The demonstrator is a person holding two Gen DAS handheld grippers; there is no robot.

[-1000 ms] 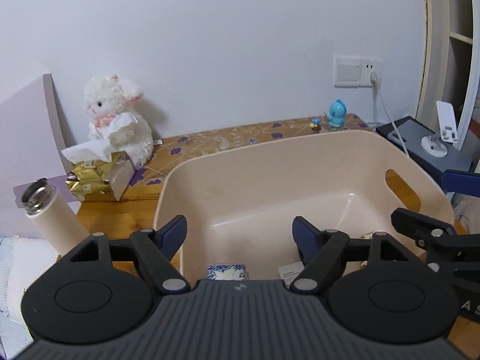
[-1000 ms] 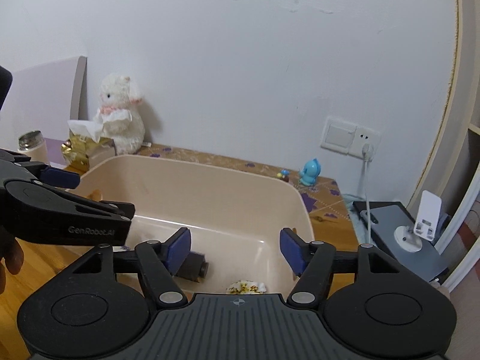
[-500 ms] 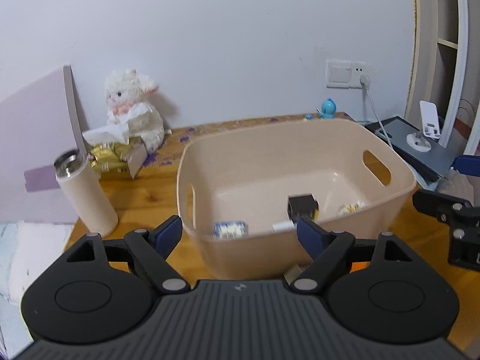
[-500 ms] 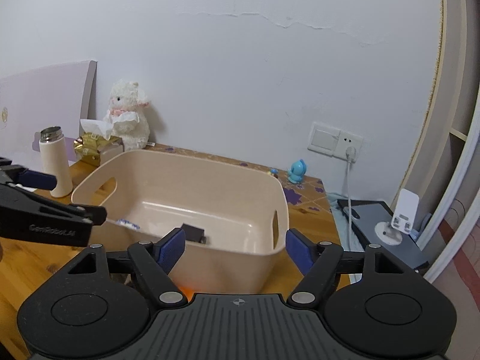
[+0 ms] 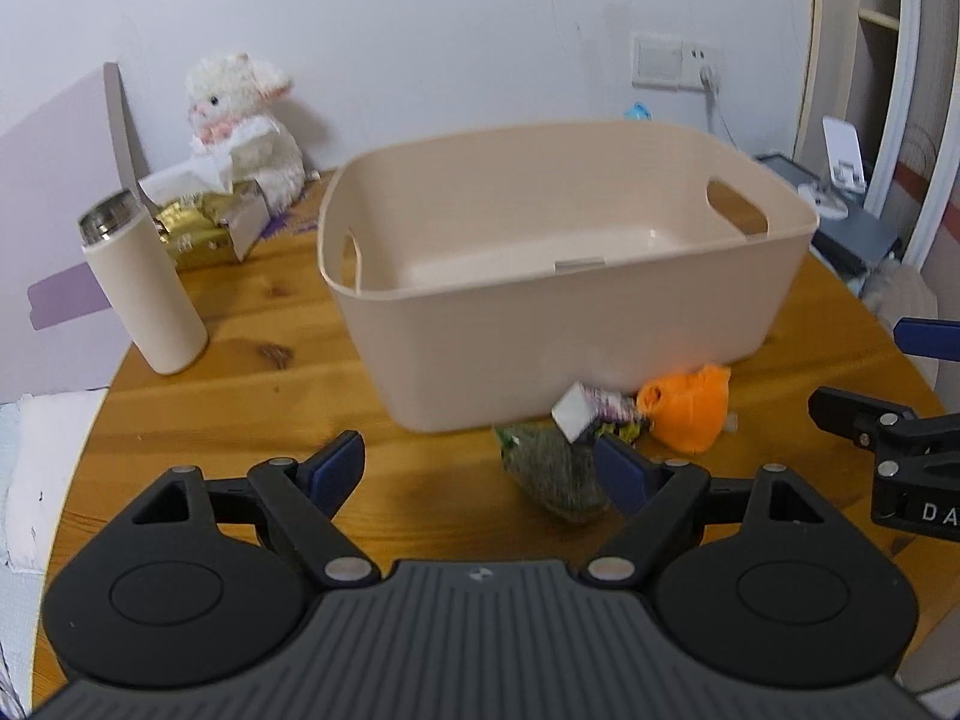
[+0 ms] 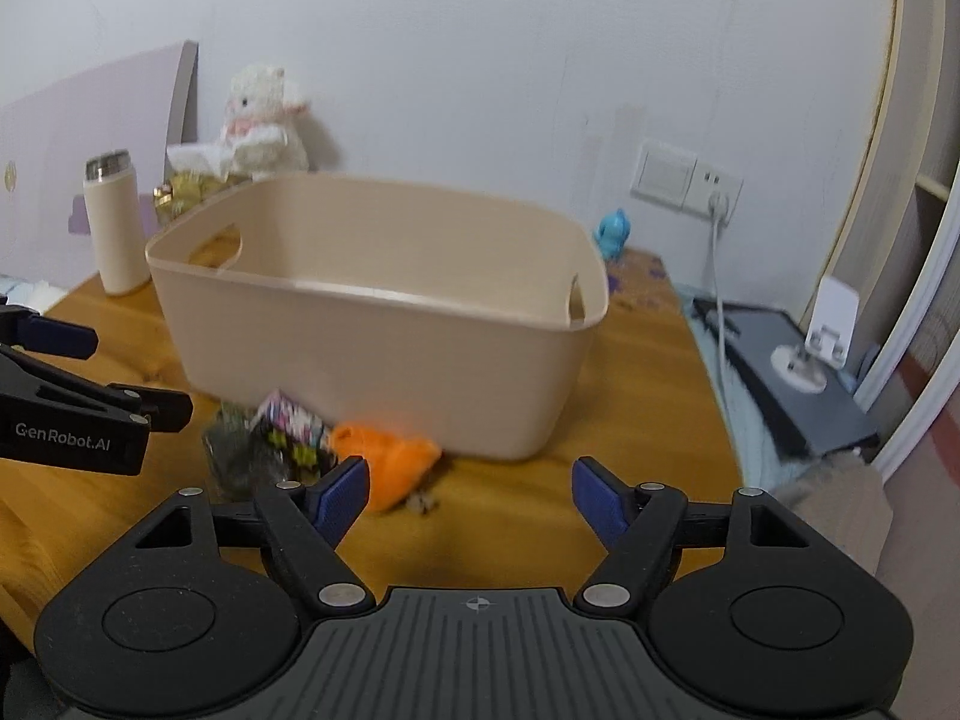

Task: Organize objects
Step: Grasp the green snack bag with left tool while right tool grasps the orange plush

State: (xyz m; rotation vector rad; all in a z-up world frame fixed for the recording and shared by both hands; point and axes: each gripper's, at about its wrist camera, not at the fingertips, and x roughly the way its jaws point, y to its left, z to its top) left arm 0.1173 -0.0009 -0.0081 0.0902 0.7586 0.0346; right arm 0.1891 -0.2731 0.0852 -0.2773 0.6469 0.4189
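"GenRobot.AI" on left claw (image 6: pixel 90 360)

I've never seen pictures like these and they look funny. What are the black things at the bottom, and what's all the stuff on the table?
The black things are grabbing tools. A person holds one in each hand, and each has a small camera looking forward along its two blue-tipped fingers. One picture comes from the left tool, the other from the right tool. Both are open and hold nothing.

On the wooden table stands a big beige bin. In front of it lie an orange soft toy, a small colourful packet and a dark greenish bag. To the left stands a cream bottle, and behind it a gold tissue box and a white plush animal.
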